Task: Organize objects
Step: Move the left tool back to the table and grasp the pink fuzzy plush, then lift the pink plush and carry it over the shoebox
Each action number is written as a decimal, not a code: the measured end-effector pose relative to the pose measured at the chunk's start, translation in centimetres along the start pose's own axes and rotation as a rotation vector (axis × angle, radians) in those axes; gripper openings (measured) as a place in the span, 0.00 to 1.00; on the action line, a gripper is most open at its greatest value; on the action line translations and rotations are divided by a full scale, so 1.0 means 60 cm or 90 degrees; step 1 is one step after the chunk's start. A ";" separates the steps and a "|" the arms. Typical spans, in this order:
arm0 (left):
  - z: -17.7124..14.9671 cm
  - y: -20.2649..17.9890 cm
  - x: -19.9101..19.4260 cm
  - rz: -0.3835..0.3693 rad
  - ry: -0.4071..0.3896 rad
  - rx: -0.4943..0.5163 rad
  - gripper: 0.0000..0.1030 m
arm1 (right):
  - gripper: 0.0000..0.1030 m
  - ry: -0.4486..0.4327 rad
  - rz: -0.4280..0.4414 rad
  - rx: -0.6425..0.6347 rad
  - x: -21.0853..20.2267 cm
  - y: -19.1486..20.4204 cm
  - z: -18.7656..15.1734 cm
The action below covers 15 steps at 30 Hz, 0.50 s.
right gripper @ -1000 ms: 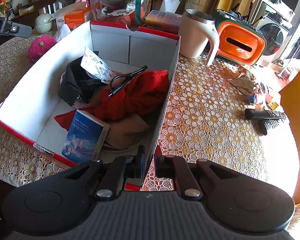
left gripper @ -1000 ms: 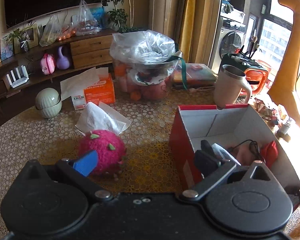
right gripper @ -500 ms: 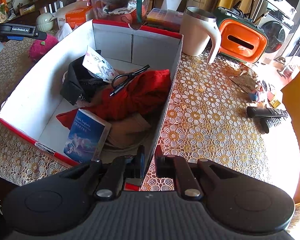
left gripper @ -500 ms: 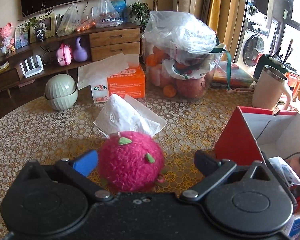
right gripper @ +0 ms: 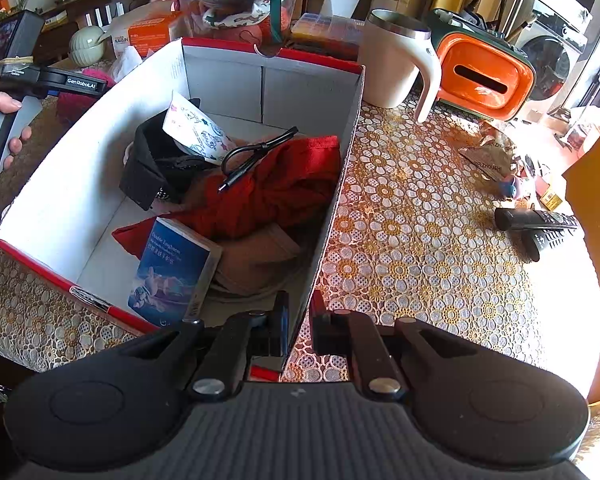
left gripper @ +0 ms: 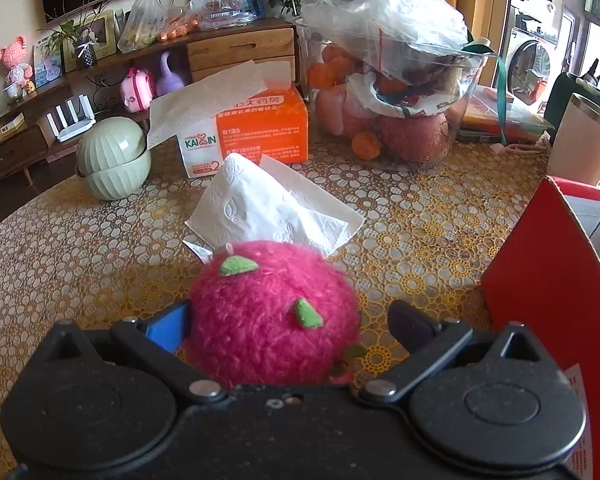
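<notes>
A fuzzy pink plush fruit [left gripper: 274,312] with green felt leaves lies on the patterned tablecloth. My left gripper [left gripper: 288,320] is open around it, one finger on each side, the left pad close against it. In the right wrist view the plush [right gripper: 74,100] shows partly behind the box wall. My right gripper [right gripper: 298,320] is shut on the near wall of the red and white cardboard box [right gripper: 332,200]. The box holds a red cloth [right gripper: 284,188], a blue book [right gripper: 172,276], a black pouch [right gripper: 152,168] and a black cable [right gripper: 252,156]. The box corner [left gripper: 548,280] stands right of the plush.
A white tissue [left gripper: 268,208] lies just beyond the plush. Behind it are an orange tissue box [left gripper: 256,128], green bowls [left gripper: 112,160] and a fruit bowl under plastic [left gripper: 388,92]. Right of the box stand a white mug [right gripper: 396,64], an orange holder [right gripper: 484,76] and remotes [right gripper: 536,220].
My left gripper has swung left from over the box and closed in on the plush, which now sits between its fingers. The right gripper has kept its hold on the box wall.
</notes>
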State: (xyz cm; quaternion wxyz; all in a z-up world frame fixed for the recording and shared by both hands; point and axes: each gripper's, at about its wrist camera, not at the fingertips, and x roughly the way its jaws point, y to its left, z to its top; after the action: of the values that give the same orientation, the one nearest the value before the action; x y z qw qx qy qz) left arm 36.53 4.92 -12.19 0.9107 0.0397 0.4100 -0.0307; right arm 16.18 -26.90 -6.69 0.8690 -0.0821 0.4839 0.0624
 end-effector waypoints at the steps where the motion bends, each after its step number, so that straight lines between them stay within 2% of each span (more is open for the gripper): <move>1: 0.000 0.002 0.000 -0.001 -0.003 -0.003 0.99 | 0.10 0.000 0.000 0.000 0.000 0.000 0.000; 3: 0.000 0.004 0.002 0.003 -0.006 -0.007 0.97 | 0.10 0.000 0.001 0.002 0.000 0.000 0.000; 7: -0.003 0.002 0.002 0.028 -0.004 0.004 0.82 | 0.10 0.000 0.001 0.002 0.000 -0.001 0.000; 15: -0.007 0.011 -0.027 0.022 -0.001 -0.020 0.68 | 0.10 0.001 0.001 0.001 0.000 -0.001 0.000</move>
State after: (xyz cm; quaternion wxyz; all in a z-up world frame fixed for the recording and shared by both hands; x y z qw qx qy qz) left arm 35.20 5.69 -11.23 0.9119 0.0320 0.4090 -0.0088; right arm 16.22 -26.95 -6.70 0.8688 -0.0813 0.4844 0.0624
